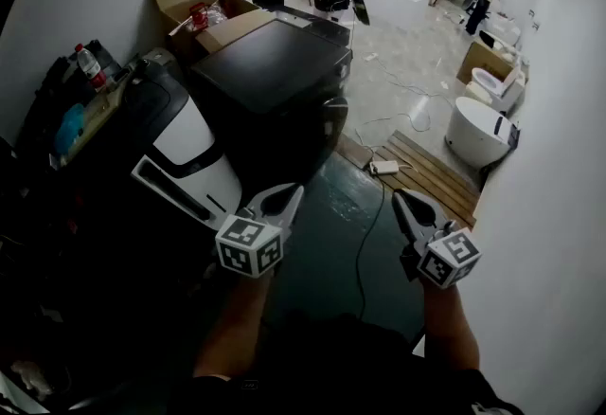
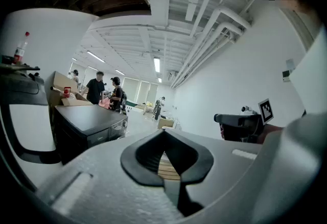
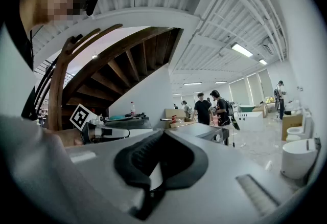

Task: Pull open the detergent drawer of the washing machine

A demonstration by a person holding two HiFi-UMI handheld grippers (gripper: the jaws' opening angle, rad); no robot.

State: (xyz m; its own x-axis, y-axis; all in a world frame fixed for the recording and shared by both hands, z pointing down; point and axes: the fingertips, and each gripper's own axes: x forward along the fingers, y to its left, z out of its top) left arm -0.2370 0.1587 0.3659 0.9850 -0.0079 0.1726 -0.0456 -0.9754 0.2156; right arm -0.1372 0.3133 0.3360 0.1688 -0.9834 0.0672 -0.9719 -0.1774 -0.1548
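Looking down from the person's head, a dark front-loading washing machine stands ahead on the floor. Both grippers are held in the air on the near side of the machine and well apart from it. The left gripper and the right gripper each have their jaws closed together with nothing between them. The detergent drawer should sit in the machine's upper front band, but that face is too dark to pick it out. The task appears to be at its approach step. Next, one gripper likely needs to reach that band, open, and hook the drawer's edge.
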